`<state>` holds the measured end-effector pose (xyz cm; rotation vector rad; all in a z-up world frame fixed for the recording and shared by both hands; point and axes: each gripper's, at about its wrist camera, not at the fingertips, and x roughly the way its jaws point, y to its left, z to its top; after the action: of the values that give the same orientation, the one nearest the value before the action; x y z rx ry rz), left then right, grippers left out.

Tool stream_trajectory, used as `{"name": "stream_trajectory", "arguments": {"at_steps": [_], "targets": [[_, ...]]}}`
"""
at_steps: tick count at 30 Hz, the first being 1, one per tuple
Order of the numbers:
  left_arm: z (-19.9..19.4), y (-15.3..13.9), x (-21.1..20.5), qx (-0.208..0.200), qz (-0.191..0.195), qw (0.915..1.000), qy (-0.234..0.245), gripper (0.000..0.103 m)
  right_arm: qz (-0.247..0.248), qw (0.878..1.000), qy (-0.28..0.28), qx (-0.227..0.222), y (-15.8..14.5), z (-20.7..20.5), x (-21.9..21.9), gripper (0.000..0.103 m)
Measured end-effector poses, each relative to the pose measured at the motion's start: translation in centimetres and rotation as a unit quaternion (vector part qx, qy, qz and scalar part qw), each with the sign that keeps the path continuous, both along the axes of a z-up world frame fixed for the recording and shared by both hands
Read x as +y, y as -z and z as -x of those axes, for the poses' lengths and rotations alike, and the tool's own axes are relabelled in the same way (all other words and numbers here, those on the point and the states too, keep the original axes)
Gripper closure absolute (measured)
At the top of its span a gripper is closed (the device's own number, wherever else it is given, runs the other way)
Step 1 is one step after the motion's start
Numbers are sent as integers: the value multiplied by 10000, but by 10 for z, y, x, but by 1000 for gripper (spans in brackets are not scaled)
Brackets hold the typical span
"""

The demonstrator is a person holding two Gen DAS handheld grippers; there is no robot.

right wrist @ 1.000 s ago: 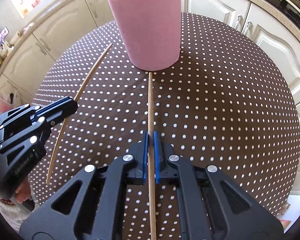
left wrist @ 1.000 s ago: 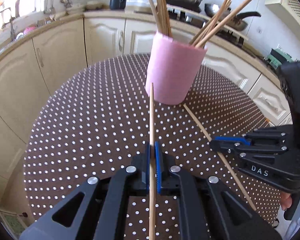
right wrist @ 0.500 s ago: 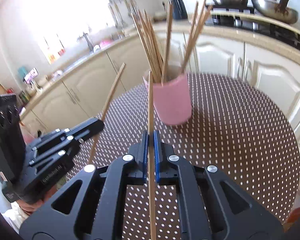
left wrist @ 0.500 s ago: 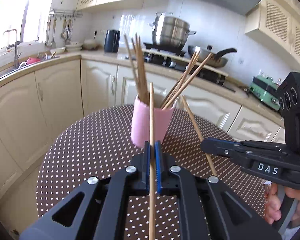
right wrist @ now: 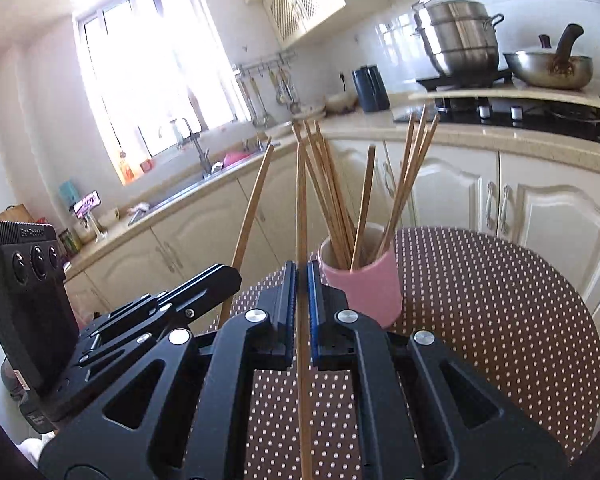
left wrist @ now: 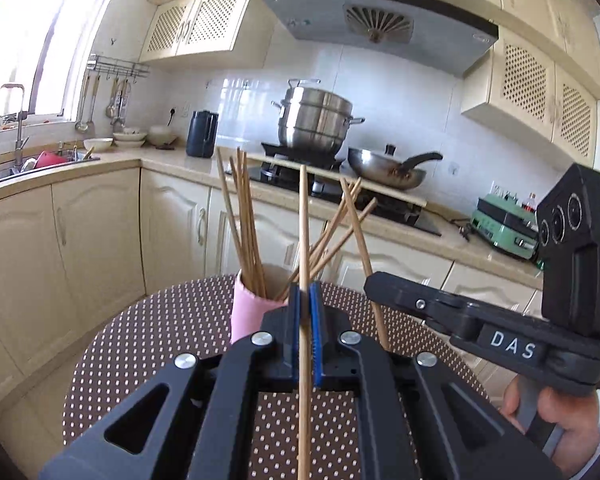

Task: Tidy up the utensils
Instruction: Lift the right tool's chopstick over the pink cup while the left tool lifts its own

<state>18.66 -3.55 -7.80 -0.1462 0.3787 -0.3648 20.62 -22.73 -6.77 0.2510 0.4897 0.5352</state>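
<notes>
A pink cup (left wrist: 249,307) (right wrist: 365,285) holding several wooden chopsticks stands on the round dotted table (left wrist: 160,344) (right wrist: 500,300). My left gripper (left wrist: 305,292) is shut on one chopstick (left wrist: 304,220), held upright above the table, near side of the cup. My right gripper (right wrist: 301,270) is shut on another chopstick (right wrist: 301,200), also upright, to the left of the cup. In the left wrist view the right gripper (left wrist: 376,280) shows at the right with its chopstick (left wrist: 360,232). In the right wrist view the left gripper (right wrist: 224,276) shows at the left with its chopstick (right wrist: 254,204).
Cream cabinets and a counter (left wrist: 172,164) run behind the table. A steel pot (left wrist: 314,120) and a wok (left wrist: 388,168) sit on the stove. A sink (left wrist: 40,160) is at the left. The table edge is near the cabinets.
Both grippers have lifted their chopsticks off the table and tilted them from lying flat to upright. The cup now appears lower and farther in both views.
</notes>
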Motion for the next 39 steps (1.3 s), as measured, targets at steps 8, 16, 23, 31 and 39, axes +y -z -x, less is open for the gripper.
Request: {"name": "stream_trajectory", "arguments": {"at_steps": [8, 16, 23, 31, 39], "targets": [[-26, -19, 0, -741, 420, 9964, 2, 98, -310, 9973, 215, -629, -17, -21, -2, 97], [-67, -27, 2, -1338, 841, 9873, -179, 98, -606, 9874, 409, -1404, -29, -55, 6, 97], [-108, -25, 8, -1462, 1139, 9819, -389, 98, -765, 9813, 529, -1687, -21, -86, 11, 97], [-135, -11, 9, -1570, 1315, 9769, -605, 98, -765, 9756, 621, -1964, -14, -101, 14, 97], [-149, 2, 3, -1640, 1224, 9759, -759, 98, -677, 9710, 705, -2184, -12, -103, 13, 97]]}}
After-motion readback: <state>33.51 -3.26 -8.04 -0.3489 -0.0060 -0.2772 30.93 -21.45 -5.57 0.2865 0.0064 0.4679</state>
